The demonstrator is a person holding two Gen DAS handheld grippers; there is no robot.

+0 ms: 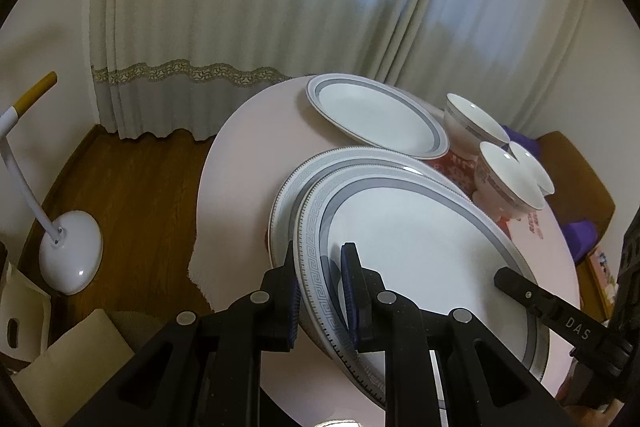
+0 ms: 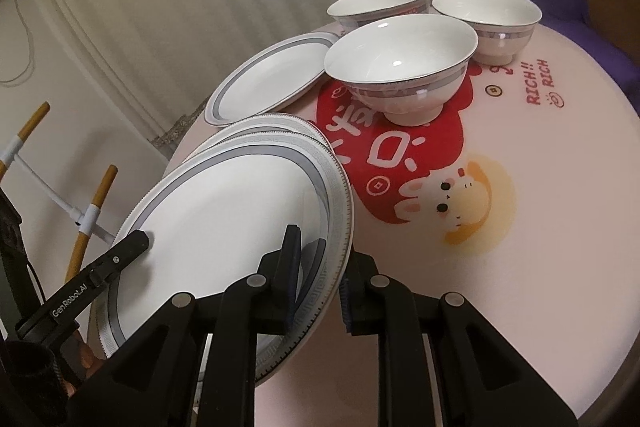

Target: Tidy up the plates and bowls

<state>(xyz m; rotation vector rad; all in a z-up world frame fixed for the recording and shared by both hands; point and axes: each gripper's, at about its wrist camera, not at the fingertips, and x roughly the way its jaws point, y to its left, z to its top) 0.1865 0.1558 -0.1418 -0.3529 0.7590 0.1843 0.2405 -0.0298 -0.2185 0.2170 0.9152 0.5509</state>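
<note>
A large white plate with a grey patterned rim [image 1: 420, 247] [image 2: 224, 227] is held just above a matching large plate [image 1: 288, 187] [image 2: 256, 125] on the round table. My left gripper [image 1: 320, 291] is shut on the top plate's rim on one side. My right gripper [image 2: 316, 291] has its fingers on either side of the opposite rim, seemingly gripping it. A smaller grey-banded plate [image 1: 372, 115] [image 2: 272, 75] lies further back. Three white bowls [image 1: 472, 123] [image 1: 508, 179] [image 1: 532, 167] [image 2: 400, 67] [image 2: 380, 7] [image 2: 488, 19] stand upright beyond the plates.
The round table [image 1: 240, 167] [image 2: 520, 227] has a pale pink cover with a red print. A white stand with yellow-tipped pegs [image 1: 68, 251] [image 2: 84, 219] stands on the wooden floor at the left. Curtains hang behind. A wooden chair with purple cloth [image 1: 576, 195] is at the far right.
</note>
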